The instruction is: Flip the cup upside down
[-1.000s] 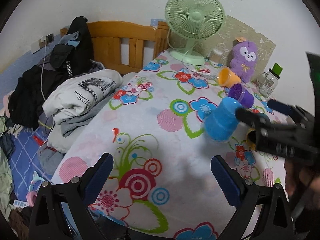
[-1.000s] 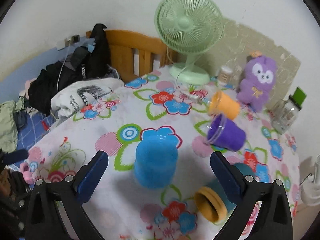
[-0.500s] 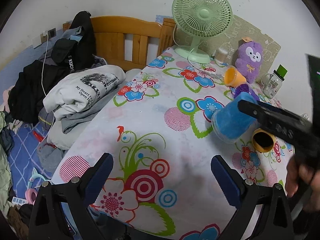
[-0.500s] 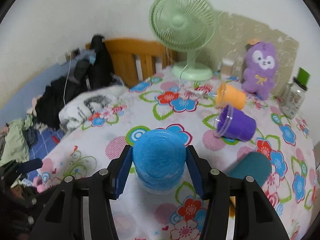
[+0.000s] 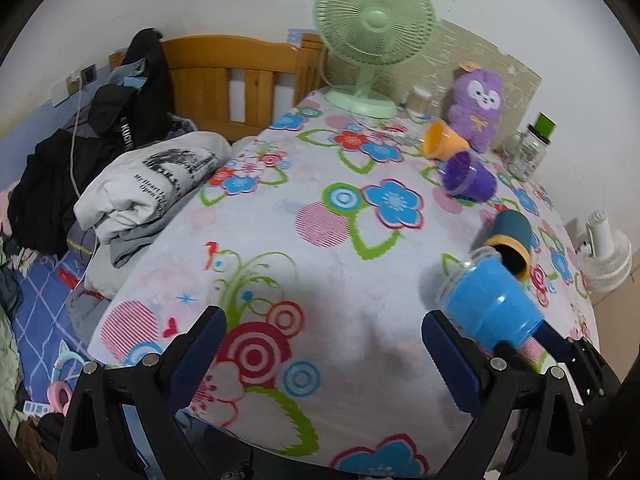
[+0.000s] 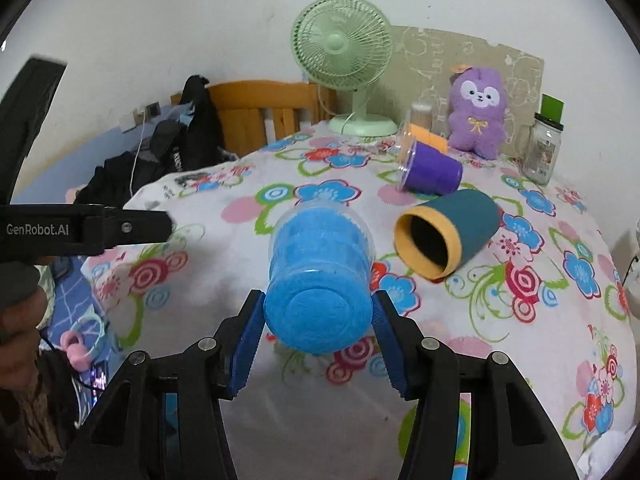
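My right gripper [image 6: 318, 334] is shut on the blue cup [image 6: 318, 280]. It holds the cup off the table on its side, base toward the camera and mouth pointing away. In the left wrist view the blue cup [image 5: 488, 306] hangs tilted at the lower right, its clear rim up and to the left. My left gripper [image 5: 324, 354] is open and empty above the near edge of the flowered table [image 5: 280, 240]. The left gripper also shows at the left edge of the right wrist view [image 6: 120, 228].
A teal cup with a yellow rim [image 6: 444, 232] lies on its side just right of the blue cup. A purple cup [image 6: 432, 172] and an orange cup [image 5: 442, 140] lie behind it. A green fan [image 5: 372, 40], a plush toy [image 6: 478, 114] and a jar [image 6: 544, 152] stand at the back. Clothes [image 5: 148, 184] lie left of the table.
My right gripper closed on the blue cup, lifted it off the table and tipped it onto its side. The left gripper stayed open.
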Available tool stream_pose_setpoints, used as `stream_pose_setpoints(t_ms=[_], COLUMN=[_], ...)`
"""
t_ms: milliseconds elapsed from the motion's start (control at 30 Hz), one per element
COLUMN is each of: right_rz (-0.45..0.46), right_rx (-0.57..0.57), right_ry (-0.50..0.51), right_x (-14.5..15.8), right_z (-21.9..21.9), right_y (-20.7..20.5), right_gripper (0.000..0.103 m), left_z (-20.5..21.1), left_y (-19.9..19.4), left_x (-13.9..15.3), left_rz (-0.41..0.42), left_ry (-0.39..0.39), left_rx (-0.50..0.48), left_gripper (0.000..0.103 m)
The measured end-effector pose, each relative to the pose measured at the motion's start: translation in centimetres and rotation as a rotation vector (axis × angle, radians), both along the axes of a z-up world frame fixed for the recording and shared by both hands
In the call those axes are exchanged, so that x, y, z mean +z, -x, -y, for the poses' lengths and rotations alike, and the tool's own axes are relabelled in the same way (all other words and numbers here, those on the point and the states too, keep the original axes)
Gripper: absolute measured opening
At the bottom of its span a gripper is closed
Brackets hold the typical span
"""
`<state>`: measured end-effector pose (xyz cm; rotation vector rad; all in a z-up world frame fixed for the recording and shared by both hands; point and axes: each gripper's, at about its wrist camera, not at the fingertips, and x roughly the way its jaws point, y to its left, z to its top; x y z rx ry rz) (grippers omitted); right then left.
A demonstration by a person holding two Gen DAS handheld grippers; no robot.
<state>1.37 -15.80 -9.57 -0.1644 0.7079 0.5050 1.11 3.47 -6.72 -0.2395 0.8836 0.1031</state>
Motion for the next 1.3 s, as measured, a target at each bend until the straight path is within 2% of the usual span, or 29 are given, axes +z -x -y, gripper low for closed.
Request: stream_pose_setpoints(t_ms=[67, 133, 167, 200, 233, 300, 533, 633, 933, 1300], right_rz=[-0.018, -0.004, 0.016, 0.033, 0.064, 0.085, 0.075, 0.065, 0.026, 0.011], right_rx=[0.009, 0.013, 0.013, 0.008, -0.004, -0.014, -0.082, -0.126, -0.211, -0.256], right_ry=[0.029, 0.049, 0.05, 0.05, 0.054, 0.054, 0.035, 0.063, 0.056, 0.045], right_x=[-0.2, -0.1, 0.0, 0.1, 0.4, 0.8, 1.9, 1.8, 1.4, 1.0], right_z=[-0.4, -0.5, -0.3, -0.2, 0.2, 0.9, 4.4, 5.6, 9.3, 11.6], right_y=[0.6, 1.4, 1.9, 2.2, 2.7, 3.2, 3.2, 3.2, 3.1, 3.1], right_gripper=[0.06, 0.076, 0.089, 0.097, 0.098, 0.098, 0.098, 0.098, 0.098, 0.098], left_z=[1.1, 2.0, 2.5, 2.9, 3.4, 4.3, 7.1, 8.2, 11.4, 13.8], left_y=[0.2, 0.6, 0.8, 1.0, 1.2, 1.4, 1.8, 1.8, 0.7, -0.2], left_x=[0.1, 0.1, 0.1, 0.1, 0.1, 0.1, 0.6, 0.7, 0.3, -0.7], left_rz=[0.001, 0.002, 0.004, 0.006, 0.006, 0.004, 0.016, 0.02, 0.002, -0.025], left_ry=[-0.011, -0.017, -0.019, -0.022, -0.024, -0.026, -0.028, -0.028, -0.05, -0.089], left_rx=[-0.026, -0.042, -0.05, -0.055, -0.063, -0.079, -0.123, -0.134, -0.169, -0.179], left_gripper=[0.099, 0.099, 0.099, 0.099, 0.099, 0.099, 0.099, 0.099, 0.099, 0.099])
